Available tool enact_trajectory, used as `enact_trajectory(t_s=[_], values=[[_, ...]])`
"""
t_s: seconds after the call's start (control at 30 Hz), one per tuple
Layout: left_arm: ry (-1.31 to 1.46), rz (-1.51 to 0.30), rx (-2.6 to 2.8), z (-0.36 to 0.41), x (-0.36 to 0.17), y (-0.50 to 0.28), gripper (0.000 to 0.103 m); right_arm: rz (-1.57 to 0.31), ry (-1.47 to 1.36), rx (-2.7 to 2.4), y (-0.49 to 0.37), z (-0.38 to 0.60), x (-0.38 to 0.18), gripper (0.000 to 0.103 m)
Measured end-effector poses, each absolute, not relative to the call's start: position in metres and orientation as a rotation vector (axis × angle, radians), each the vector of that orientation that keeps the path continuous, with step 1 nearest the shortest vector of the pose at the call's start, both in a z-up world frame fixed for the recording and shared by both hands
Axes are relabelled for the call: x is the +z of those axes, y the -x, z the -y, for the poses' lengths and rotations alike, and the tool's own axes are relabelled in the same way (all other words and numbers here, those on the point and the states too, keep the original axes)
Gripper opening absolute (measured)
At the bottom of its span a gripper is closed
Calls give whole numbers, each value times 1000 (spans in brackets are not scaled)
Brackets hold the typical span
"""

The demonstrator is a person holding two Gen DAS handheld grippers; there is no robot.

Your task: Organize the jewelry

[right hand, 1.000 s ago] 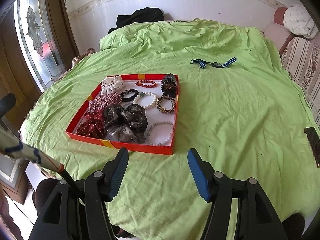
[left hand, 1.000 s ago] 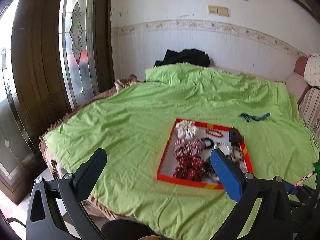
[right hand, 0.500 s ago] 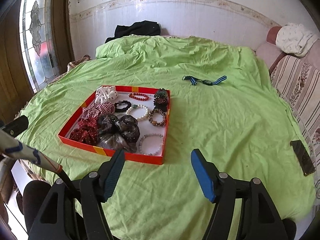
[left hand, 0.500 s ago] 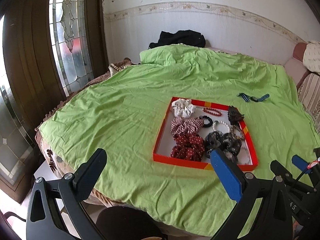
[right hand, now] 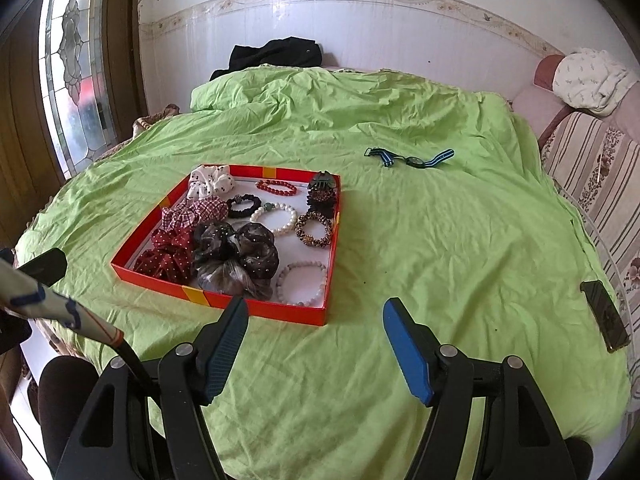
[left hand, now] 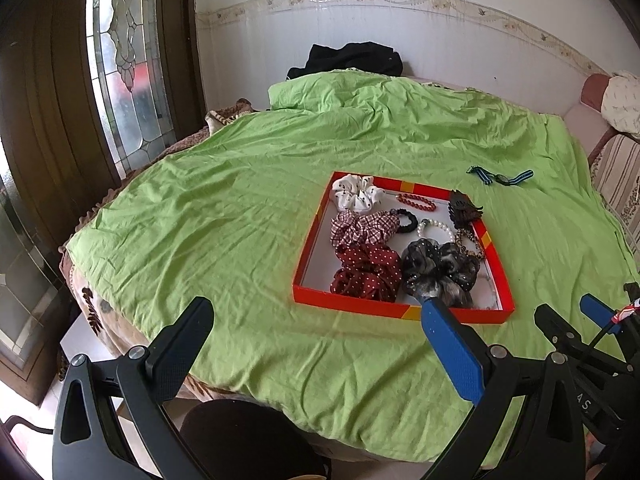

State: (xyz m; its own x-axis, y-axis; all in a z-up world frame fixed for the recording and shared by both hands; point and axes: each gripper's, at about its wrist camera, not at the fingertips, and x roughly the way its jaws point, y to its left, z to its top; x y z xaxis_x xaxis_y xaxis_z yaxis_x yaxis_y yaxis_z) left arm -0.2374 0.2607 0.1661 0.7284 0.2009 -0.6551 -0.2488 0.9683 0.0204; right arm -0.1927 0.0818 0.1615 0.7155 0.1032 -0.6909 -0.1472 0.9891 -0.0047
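So both grippers were just hovering over the near edge of the bed, nothing grabbed yet. Left gripper had its jaws spread wide and empty; right gripper was also well open with nothing between the fingers. The red tray sat on the green sheet at about 11 o'clock from the right gripper, packed with scrunchies and bracelets. The only stray was the striped watch, lying well apart from the tray at roughly 12 to 1 o'clock. Looked to me like the approach stage. My guess for the next move: reach out past the tray, line the fingers across the strap, then pinch.
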Motion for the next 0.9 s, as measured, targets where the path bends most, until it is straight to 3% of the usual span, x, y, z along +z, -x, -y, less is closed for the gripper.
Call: enact_trajectory(t_s=[0.9], values=[[65, -804, 215, -256, 140, 221, 103, -796, 78, 133, 180, -83, 144, 76]])
